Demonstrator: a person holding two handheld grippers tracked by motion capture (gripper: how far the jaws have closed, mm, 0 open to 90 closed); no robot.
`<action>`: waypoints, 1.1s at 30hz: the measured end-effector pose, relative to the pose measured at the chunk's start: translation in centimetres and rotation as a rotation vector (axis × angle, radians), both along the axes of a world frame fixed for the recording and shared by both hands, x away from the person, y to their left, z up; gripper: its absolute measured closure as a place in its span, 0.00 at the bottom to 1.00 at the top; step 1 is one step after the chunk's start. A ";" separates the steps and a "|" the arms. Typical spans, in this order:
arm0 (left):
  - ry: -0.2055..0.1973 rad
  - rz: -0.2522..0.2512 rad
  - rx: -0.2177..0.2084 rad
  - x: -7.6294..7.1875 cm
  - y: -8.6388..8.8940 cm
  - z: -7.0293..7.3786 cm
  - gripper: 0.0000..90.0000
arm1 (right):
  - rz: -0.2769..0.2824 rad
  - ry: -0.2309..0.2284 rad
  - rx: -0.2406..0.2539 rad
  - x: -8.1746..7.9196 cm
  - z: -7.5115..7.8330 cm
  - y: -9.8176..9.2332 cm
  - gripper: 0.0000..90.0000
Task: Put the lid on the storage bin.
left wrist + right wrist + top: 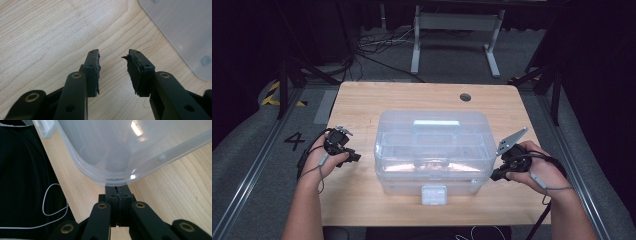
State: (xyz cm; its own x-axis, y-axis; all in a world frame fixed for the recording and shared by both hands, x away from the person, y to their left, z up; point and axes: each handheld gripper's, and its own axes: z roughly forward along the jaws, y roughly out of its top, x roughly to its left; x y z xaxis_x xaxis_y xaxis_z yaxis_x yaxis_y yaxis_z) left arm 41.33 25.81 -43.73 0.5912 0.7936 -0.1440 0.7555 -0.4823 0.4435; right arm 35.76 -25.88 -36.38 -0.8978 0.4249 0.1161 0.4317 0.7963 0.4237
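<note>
Black claws (112,72) with brass rivets – torn dark pads (132,71), grey cables – bare forearms.

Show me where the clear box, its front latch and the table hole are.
Box (432,137), high view, middle of the lid.
Latch (434,194), high view, centre of the white clip on the front wall.
Hole (465,97), high view, centre of the dark round opening.
</note>
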 end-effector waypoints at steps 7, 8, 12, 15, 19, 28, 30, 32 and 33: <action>0.003 -0.001 0.000 0.0 0.0 0.0 0.69 | 0.004 0.006 -0.007 0.0 0.0 0.0 0.99; 0.003 -0.001 0.001 0.0 0.0 0.0 0.69 | 0.004 0.007 -0.008 0.0 0.0 0.0 0.99; 0.009 -0.002 0.002 0.1 -0.2 -0.1 0.69 | 0.006 0.006 -0.011 -0.1 0.0 0.0 0.99; 0.008 -0.002 0.001 0.1 -0.1 -0.1 0.69 | 0.004 0.009 -0.012 -0.1 0.0 -0.1 0.99; 0.007 -0.004 0.004 0.2 -0.1 -0.1 0.69 | 0.008 0.013 -0.023 -0.1 -0.1 -0.1 0.99; 0.007 -0.003 0.002 0.2 -0.1 -0.1 0.69 | 0.013 0.023 -0.045 -0.1 -0.4 0.0 0.98; 0.007 -0.004 0.003 0.3 -0.1 -0.1 0.69 | 0.013 0.025 -0.043 -0.2 -0.4 0.0 0.98; 0.008 -0.005 0.004 0.3 -0.1 -0.1 0.69 | 0.013 0.028 -0.041 -0.2 -0.4 -0.1 0.98; 0.009 -0.005 0.004 0.3 -0.1 -0.1 0.69 | 0.015 0.032 -0.035 -0.2 -0.4 -0.1 0.97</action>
State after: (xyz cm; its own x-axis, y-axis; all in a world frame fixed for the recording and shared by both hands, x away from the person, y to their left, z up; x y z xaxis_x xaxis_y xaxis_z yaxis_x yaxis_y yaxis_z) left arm 41.59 25.69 -43.83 0.5939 0.7912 -0.1461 0.7568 -0.4877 0.4351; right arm 35.57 -25.97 -36.81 -0.9000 0.4158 0.1304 0.4327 0.8170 0.3813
